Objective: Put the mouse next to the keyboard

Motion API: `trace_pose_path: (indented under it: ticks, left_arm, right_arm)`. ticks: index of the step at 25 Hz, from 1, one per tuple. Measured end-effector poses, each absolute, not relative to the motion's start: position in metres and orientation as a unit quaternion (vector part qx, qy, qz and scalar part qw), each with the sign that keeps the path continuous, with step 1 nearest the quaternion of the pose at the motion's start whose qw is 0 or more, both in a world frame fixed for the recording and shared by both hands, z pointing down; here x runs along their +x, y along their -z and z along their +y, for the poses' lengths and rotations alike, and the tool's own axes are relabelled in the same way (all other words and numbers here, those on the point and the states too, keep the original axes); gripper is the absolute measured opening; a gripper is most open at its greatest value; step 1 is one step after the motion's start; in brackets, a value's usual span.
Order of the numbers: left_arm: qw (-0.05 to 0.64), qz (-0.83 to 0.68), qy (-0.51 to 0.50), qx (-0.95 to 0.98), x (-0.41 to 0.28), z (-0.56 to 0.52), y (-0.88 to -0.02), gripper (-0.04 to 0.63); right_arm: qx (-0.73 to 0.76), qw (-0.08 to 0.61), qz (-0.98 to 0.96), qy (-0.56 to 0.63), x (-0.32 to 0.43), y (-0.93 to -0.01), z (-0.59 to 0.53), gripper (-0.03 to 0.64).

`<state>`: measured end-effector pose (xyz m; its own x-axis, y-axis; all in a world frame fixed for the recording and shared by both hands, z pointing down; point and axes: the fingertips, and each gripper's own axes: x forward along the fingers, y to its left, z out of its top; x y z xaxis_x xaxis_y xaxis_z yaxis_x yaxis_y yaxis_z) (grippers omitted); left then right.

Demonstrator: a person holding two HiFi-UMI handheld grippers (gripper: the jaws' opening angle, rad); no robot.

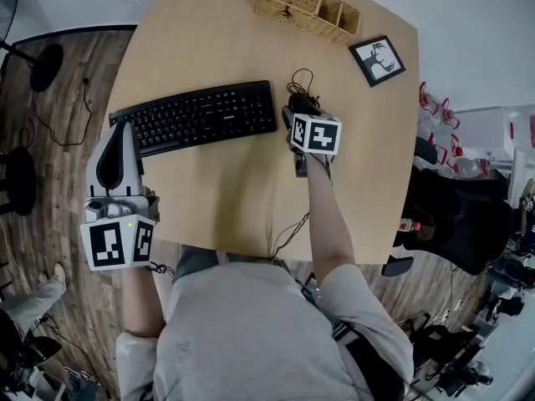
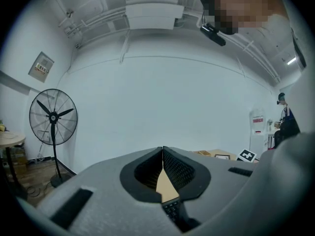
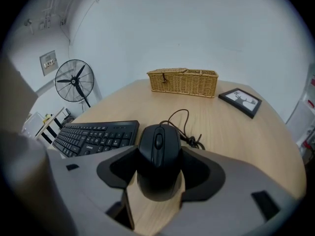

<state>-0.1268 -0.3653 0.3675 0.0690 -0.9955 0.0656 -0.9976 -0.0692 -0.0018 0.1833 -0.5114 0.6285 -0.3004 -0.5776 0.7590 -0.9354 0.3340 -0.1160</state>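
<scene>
A black wired mouse [image 3: 158, 154] sits between the jaws of my right gripper [image 3: 160, 152], whose dark pads press against both its sides. In the head view the mouse [image 1: 302, 102] is just past the right end of the black keyboard [image 1: 196, 115], mostly hidden under the right gripper [image 1: 300, 114]. I cannot tell if it rests on the round wooden table [image 1: 226, 190] or hangs just above it. Its cable [image 3: 184, 119] lies coiled beyond it. My left gripper [image 1: 125, 126] is shut and empty at the table's left edge, by the keyboard's left end.
A wicker basket [image 1: 305, 7] stands at the table's far edge, with a framed picture [image 1: 377, 60] to its right. A thin cable [image 1: 288, 234] hangs over the near edge. A black chair [image 1: 456, 215] stands right of the table. A standing fan [image 2: 52, 116] is off to the left.
</scene>
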Motion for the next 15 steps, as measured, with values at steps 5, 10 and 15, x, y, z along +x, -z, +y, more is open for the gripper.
trace_pose_path:
  ticks: [5,10,15]
  left_arm:
    - [0.026,-0.686,-0.027,0.727,-0.129,-0.363,-0.371,0.011]
    - [0.028,-0.689,-0.029,0.723,-0.130,-0.361,-0.373,0.011]
    - [0.028,-0.694,-0.032,0.719,-0.134,-0.357,-0.374,0.011]
  right_arm:
    - [0.495,0.328,-0.747,-0.298,0.177,-0.638,-0.512,0.261]
    - [0.494,0.337,-0.743,-0.302,0.174,-0.646,-0.515,0.261]
    - [0.497,0.336,-0.737,-0.311,0.173,-0.652,-0.517,0.261]
